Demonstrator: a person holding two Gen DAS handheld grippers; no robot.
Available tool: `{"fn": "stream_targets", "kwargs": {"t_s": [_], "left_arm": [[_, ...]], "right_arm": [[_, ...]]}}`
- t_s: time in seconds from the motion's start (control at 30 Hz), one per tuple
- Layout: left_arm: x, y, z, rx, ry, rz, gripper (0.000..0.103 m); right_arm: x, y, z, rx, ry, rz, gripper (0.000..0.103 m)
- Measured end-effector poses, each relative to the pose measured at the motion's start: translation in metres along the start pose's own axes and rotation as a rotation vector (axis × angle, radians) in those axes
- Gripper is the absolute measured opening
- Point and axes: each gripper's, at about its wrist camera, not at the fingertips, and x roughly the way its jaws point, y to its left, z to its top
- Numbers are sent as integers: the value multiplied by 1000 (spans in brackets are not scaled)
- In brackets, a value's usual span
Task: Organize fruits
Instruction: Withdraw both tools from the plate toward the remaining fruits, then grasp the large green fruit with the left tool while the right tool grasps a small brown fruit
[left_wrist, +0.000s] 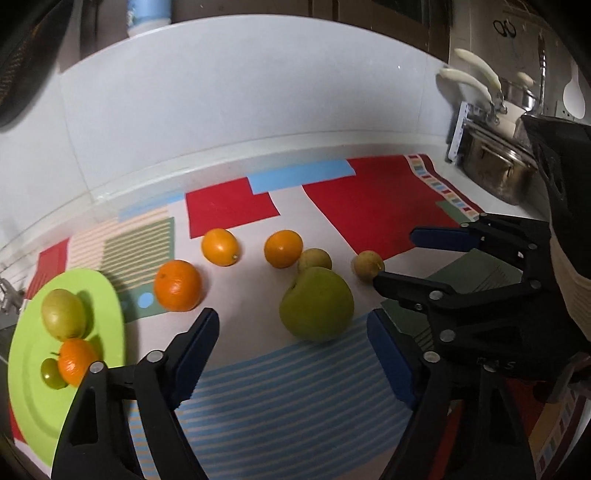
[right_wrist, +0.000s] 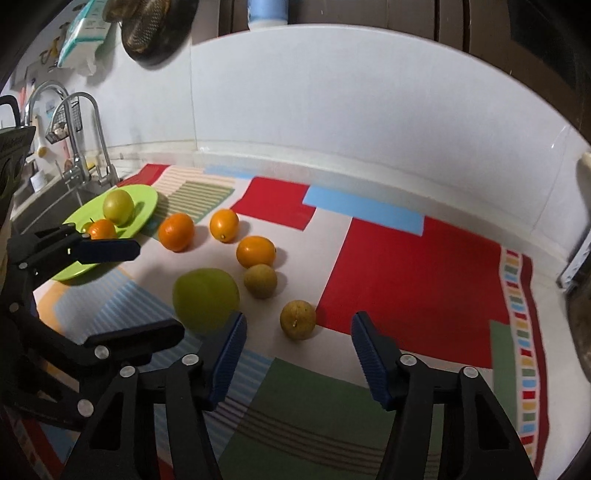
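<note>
Fruits sit in two groups on the patterned mat (right_wrist: 406, 273): three already on the green plate (left_wrist: 33, 413) at far left, six loose to its right. I go left to right.

On the plate: a yellow-green fruit (left_wrist: 63, 314), a small orange (left_wrist: 75, 361) and a tiny green fruit (left_wrist: 51, 373) touching it. I judge these done.

Loose on the mat: a round orange (left_wrist: 178, 285) just beside the plate, an oval orange (left_wrist: 220, 246) farther back, another orange (left_wrist: 283, 248), a small tan fruit (left_wrist: 314, 260) touching the big green apple (left_wrist: 316, 303), and a second tan fruit (right_wrist: 297, 319) nearest the right side.

My left gripper (left_wrist: 291, 360) is wide open, holding nothing, jaws bracketing the apple from the near side but not touching it. My right gripper (right_wrist: 298, 360) is also wide open and empty, with the second tan fruit just ahead of its gap.

Handling, as a guess: the apple is probably the heaviest piece, firm, with smooth skin that may slip, so I'd take it across its widest middle and squeeze moderately. Oranges look firm with slightly grippy peel; grab them at the equator. The tan fruits are small and round, so they will likely roll if nudged; centre them between the pads before closing. Too hard a squeeze may bruise any of them.
</note>
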Motion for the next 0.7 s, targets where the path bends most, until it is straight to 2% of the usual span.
{"fn": "stream_targets", "kwargs": {"t_s": [0.33, 0.53, 0.6, 0.7], "left_arm": [[26, 2, 6, 2, 45, -63, 67], [37, 2, 10, -15, 65, -101, 56], [38, 1, 11, -14, 68, -116, 49], [39, 1, 12, -12, 67, -117, 49]], "right_arm": [[24, -8, -1, 29, 46, 33, 49], [34, -12, 2, 46, 67, 55, 42], [37, -14, 2, 57, 79, 70, 37], [41, -15, 2, 65, 89, 84, 33]]}}
